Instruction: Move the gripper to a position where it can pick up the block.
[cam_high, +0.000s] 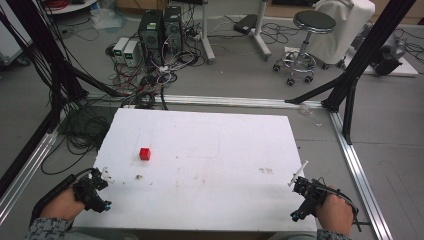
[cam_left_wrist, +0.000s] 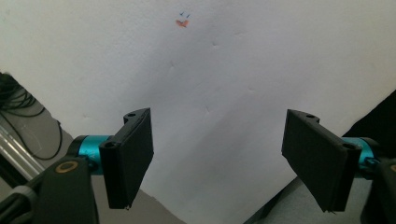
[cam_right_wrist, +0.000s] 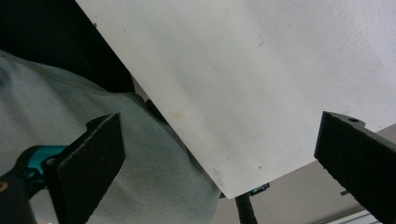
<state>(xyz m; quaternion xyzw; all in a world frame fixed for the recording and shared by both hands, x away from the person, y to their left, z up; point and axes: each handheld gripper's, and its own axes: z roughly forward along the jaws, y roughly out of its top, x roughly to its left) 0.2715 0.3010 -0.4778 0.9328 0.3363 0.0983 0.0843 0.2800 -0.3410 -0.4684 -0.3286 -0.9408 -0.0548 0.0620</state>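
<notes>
Workshop floor, grey, with computer towers (cam_high: 160, 30), tangled cables and a wheeled stool (cam_high: 311, 37) beyond a white foam-board tabletop (cam_high: 220, 150) framed by black struts. High view: one red cube (cam_high: 145, 153) sits on the left half of the board, well apart from both tools; left gripper (cam_high: 103, 176) rests at the near-left corner, right gripper (cam_high: 298, 176) at the near-right edge, each held in a hand. The cube lies forward and slightly right of the left gripper, which is clearly the nearer; from the right gripper it lies far across the board to the left. The cube has no long axis to align with. Left gripper view: jaws stand wide apart over bare white board, a small orange-and-blue mark (cam_left_wrist: 182, 20) ahead; nothing between them. Right gripper view: jaws wide apart and empty, above the board's near edge, with grey fabric (cam_right_wrist: 56, 107) below. Likely next move: left gripper reaches forward to the cube.
</notes>
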